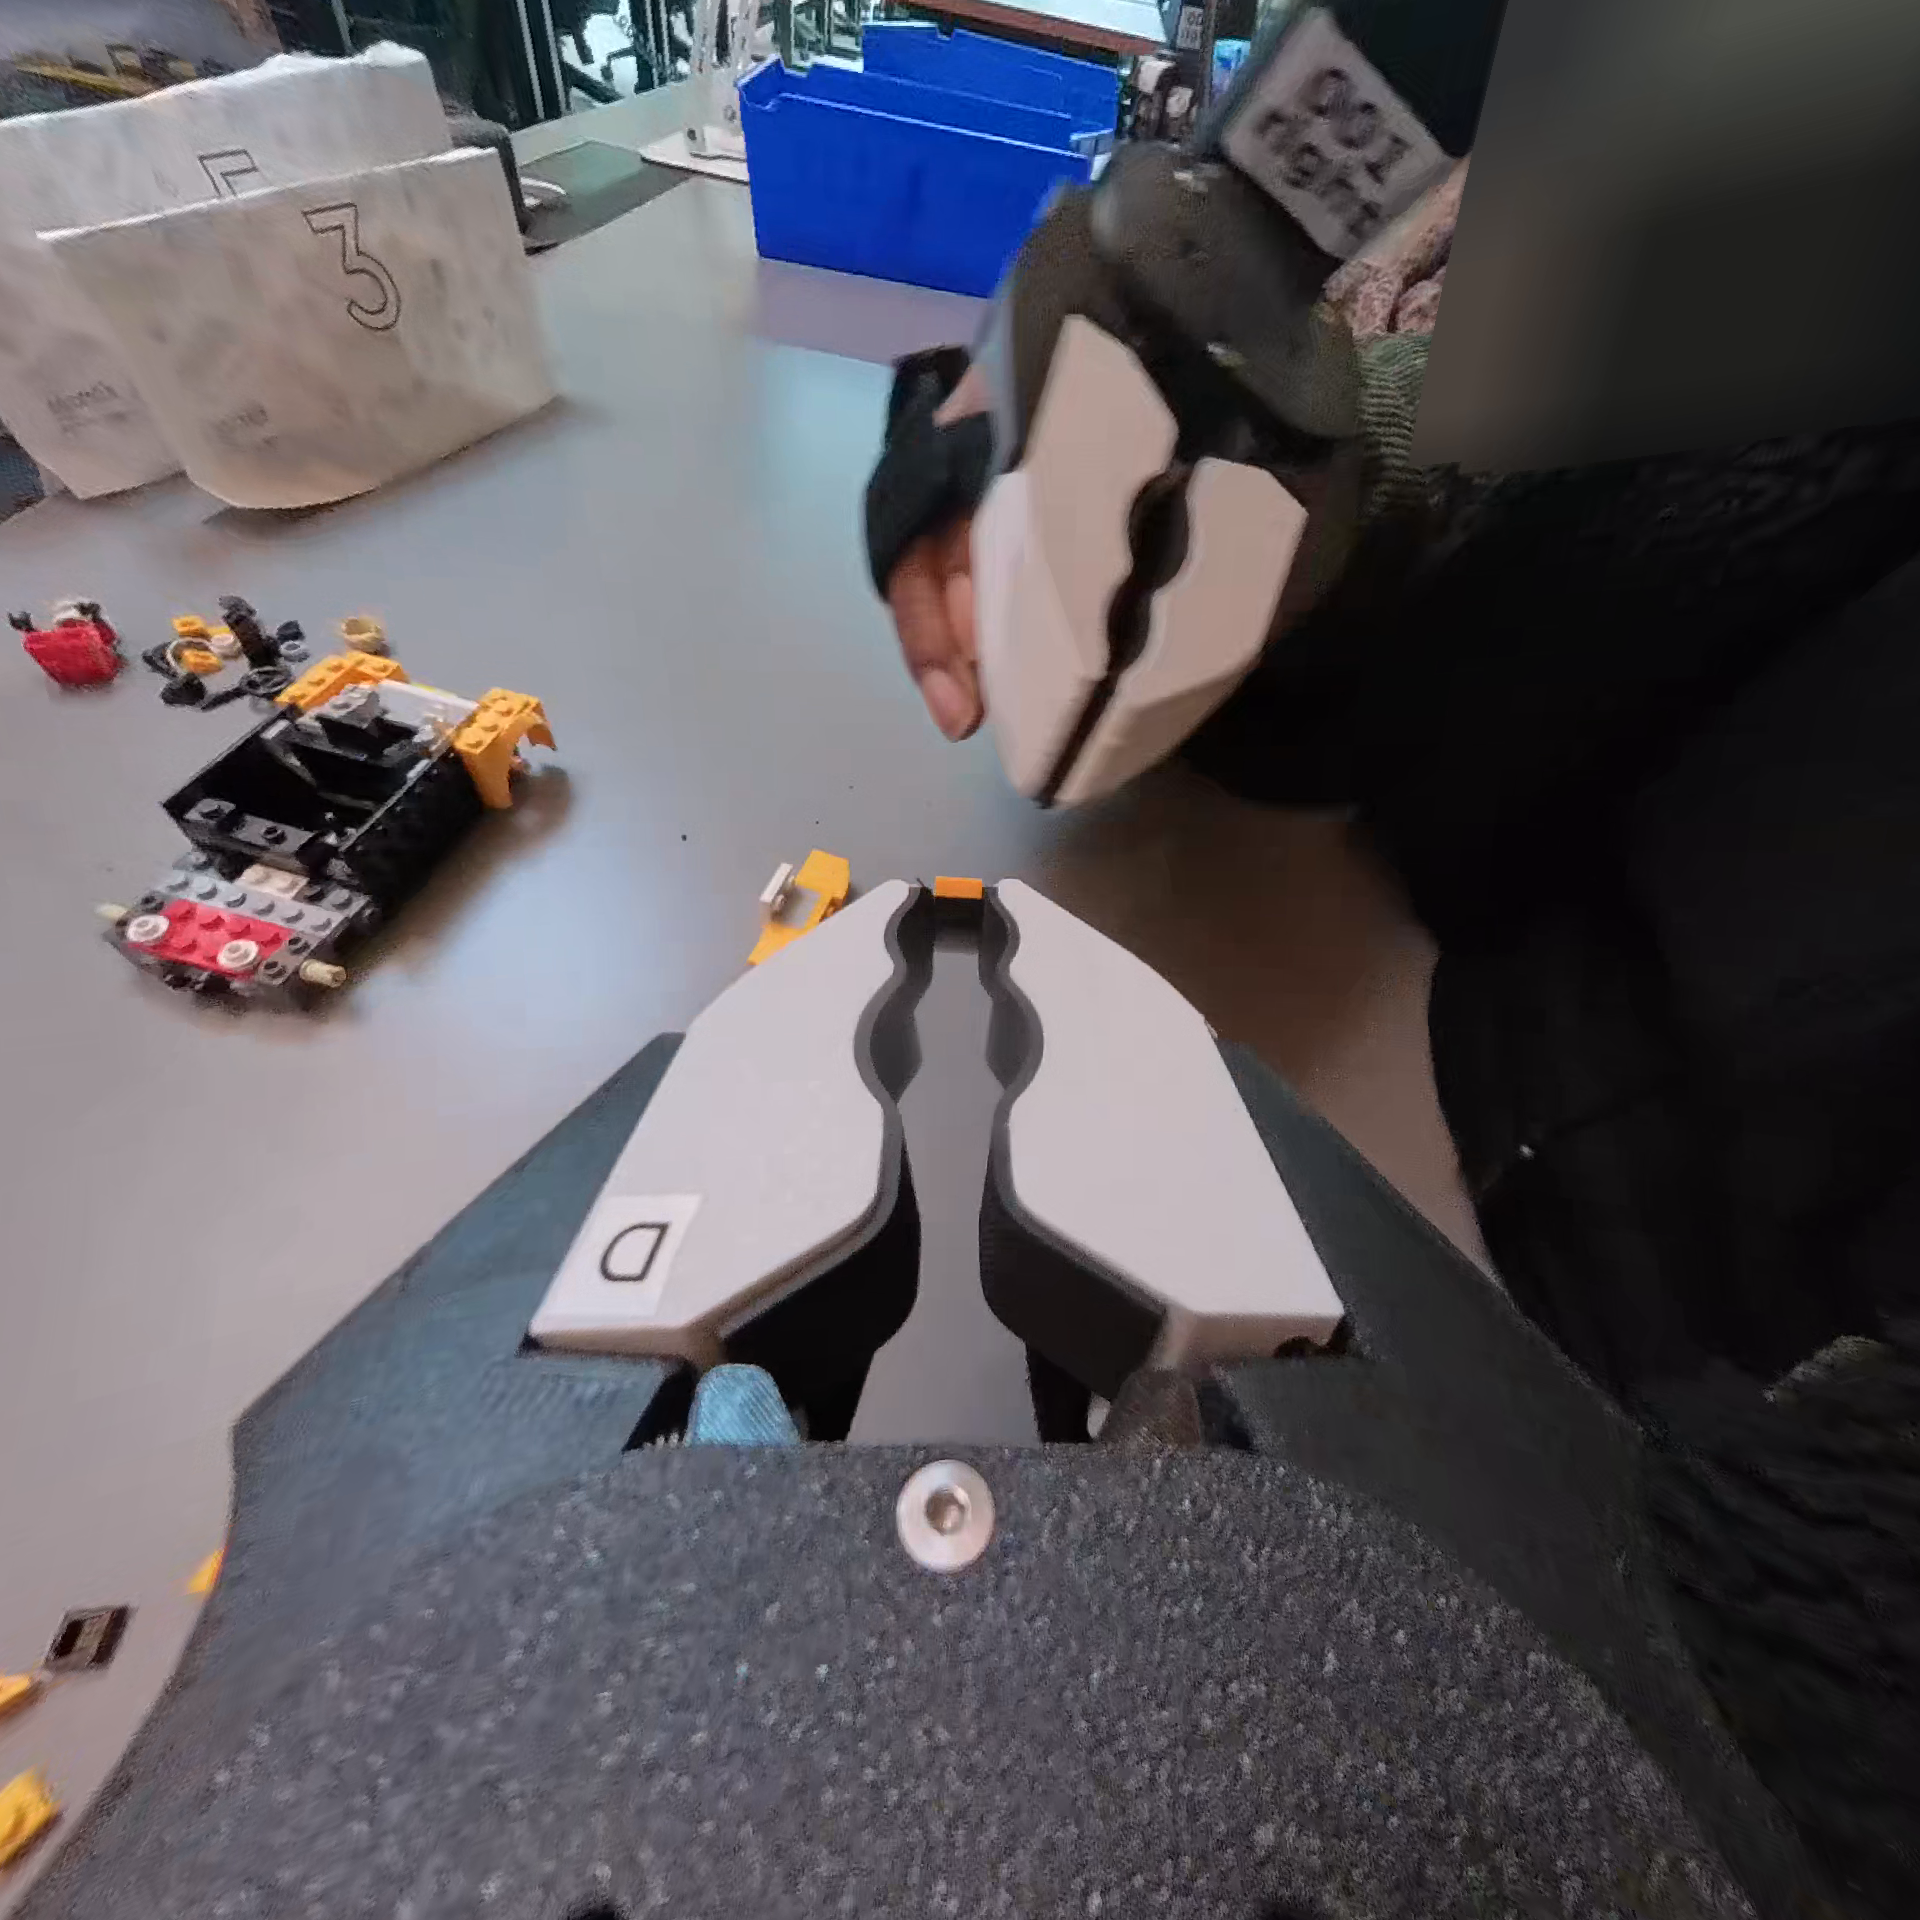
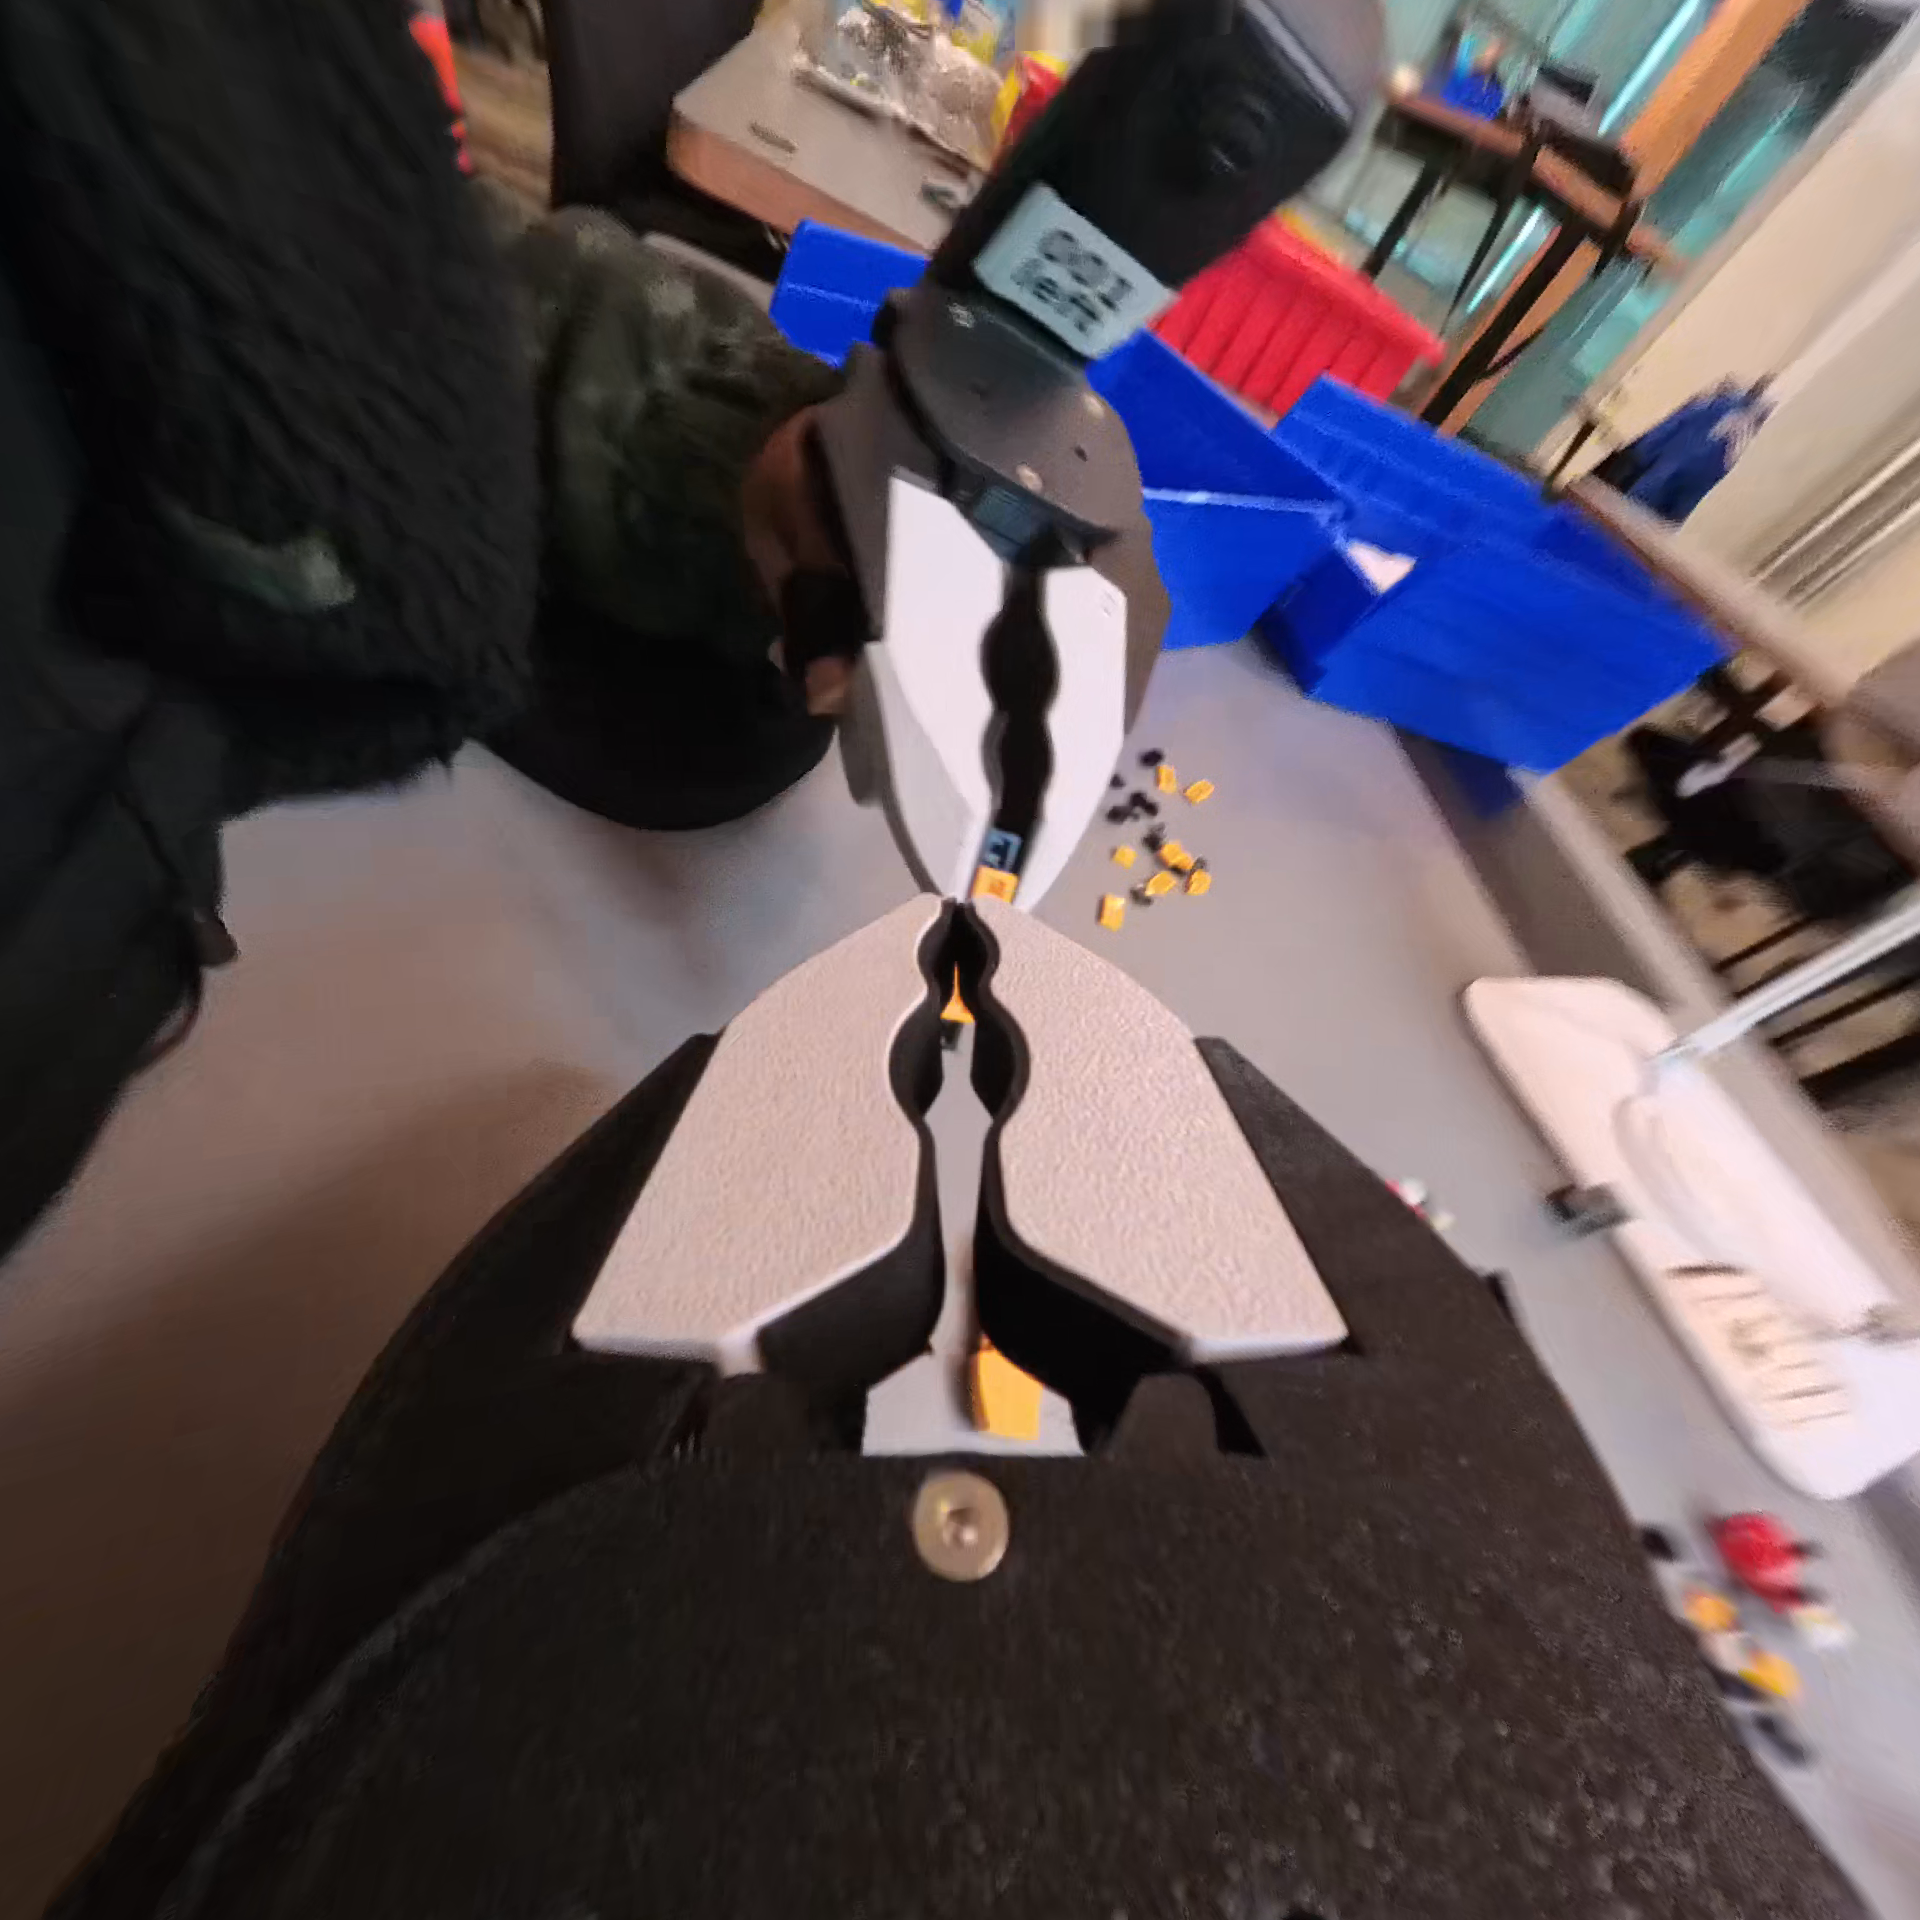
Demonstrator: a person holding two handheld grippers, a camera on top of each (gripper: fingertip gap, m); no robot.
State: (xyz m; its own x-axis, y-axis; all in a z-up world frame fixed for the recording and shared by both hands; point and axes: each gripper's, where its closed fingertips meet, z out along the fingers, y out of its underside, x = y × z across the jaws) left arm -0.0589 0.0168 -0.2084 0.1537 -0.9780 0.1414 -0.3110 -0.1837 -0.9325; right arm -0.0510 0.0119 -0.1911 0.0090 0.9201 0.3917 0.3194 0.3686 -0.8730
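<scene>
My left gripper is shut on a small orange brick, pinched at its fingertips just above the grey table. The right wrist view shows the same brick at the tip of the left gripper. My right gripper is shut, its tips almost touching the left gripper's tips; I see nothing between its pads. It also shows in the left wrist view, held in a hand up and to the right. An orange part lies on the table just left of my left fingers.
A partly built black, orange and red brick car stands to the left, with small loose pieces behind it. White paper bags and blue bins stand at the back. Several orange and black pieces lie scattered on the table.
</scene>
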